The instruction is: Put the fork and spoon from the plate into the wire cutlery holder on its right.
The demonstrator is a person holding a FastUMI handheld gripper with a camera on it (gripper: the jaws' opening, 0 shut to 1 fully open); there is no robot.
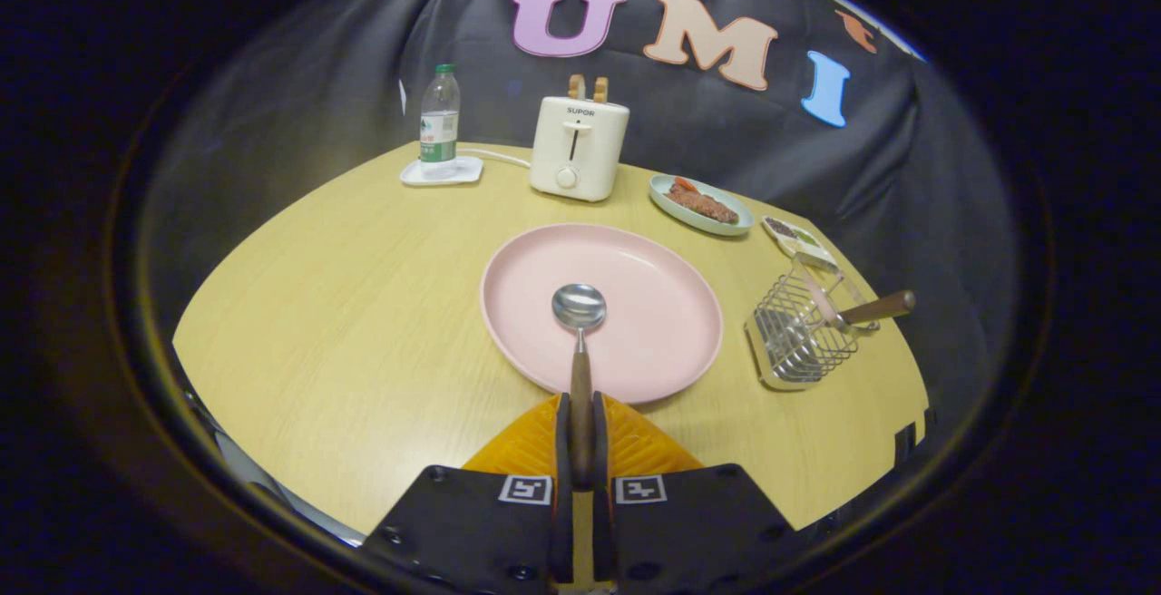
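My gripper [580, 423] is shut on the brown wooden handle of the spoon [580, 314], both orange fingers [531, 445] pressing its sides. The spoon's steel bowl points straight ahead over the pink plate [653, 268], which sits just beyond the fingers; whether the bowl touches the plate I cannot tell. To the plate's right stands the wire cutlery holder [798, 332], with the fork [862, 311] in it, its wooden handle sticking out to the right.
Beyond the plate stand a white toaster [579, 147] with bread in its slots, a green dish of food [700, 205] and a small sauce tray [798, 241]. A water bottle [440, 119] stands on a white coaster at the far left. The table's edge runs close behind the holder.
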